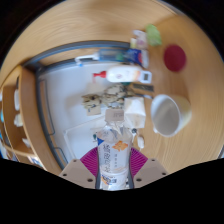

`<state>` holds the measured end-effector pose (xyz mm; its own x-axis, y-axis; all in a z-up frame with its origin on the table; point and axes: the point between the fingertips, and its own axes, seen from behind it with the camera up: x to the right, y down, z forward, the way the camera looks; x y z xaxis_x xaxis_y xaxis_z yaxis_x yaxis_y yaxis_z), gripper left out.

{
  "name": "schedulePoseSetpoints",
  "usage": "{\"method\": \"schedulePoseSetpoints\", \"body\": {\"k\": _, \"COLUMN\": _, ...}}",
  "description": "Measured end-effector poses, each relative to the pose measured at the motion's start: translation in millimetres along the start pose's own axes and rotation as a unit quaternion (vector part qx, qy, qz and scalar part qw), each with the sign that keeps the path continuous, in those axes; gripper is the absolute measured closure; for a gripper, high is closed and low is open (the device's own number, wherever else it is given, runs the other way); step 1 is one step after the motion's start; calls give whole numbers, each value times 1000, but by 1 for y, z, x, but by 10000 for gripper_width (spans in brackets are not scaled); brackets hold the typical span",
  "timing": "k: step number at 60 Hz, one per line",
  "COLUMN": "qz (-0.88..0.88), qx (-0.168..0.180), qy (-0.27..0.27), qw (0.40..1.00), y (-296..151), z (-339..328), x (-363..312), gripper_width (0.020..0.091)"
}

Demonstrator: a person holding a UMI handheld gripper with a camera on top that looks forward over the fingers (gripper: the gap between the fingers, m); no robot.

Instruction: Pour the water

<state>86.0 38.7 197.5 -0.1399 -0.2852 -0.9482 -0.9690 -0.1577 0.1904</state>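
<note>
Gripper view: gripper at the near end, its two fingers closed in on a clear plastic water bottle and pressing its sides, pink pads showing against the bottle on both flanks; bottle upright, white cap on top, label with orange and blue print facing the camera; bottle held over a white tray-like surface that lies on a light wooden desk; white cup, wide-mouthed, open side toward the bottle, just ahead of the fingers and to the right, apart from the bottle; small beige and white items, too small to tell apart, beyond the bottle in the middle of the white surface; white spray bottle with a red nozzle lying farther off; red round object on the desk beyond the cup; green object near the far rim of the desk, beside other small containers
</note>
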Motion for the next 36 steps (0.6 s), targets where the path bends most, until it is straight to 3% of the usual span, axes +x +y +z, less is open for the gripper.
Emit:
{"method": "schedulePoseSetpoints", "body": {"k": 8, "qz": -276, "qx": 32, "qy": 36, "qw": 960, "y": -37, "z": -22, "x": -41, "gripper_width": 723}}
{"method": "schedulePoseSetpoints", "body": {"k": 15, "qz": -479, "qx": 119, "qy": 77, "qw": 867, "y": -100, "z": -37, "x": -72, "gripper_width": 722}}
{"method": "schedulePoseSetpoints", "body": {"k": 21, "qz": -604, "qx": 182, "qy": 147, "qw": 762, "y": -154, "z": -50, "x": -70, "gripper_width": 704}}
{"method": "schedulePoseSetpoints", "body": {"k": 29, "qz": -682, "qx": 198, "qy": 209, "qw": 672, "y": -196, "z": -51, "x": -45, "gripper_width": 697}}
{"method": "schedulePoseSetpoints", "body": {"k": 36, "qz": -709, "qx": 181, "qy": 222, "qw": 645, "y": -215, "z": -40, "x": -25, "gripper_width": 696}}
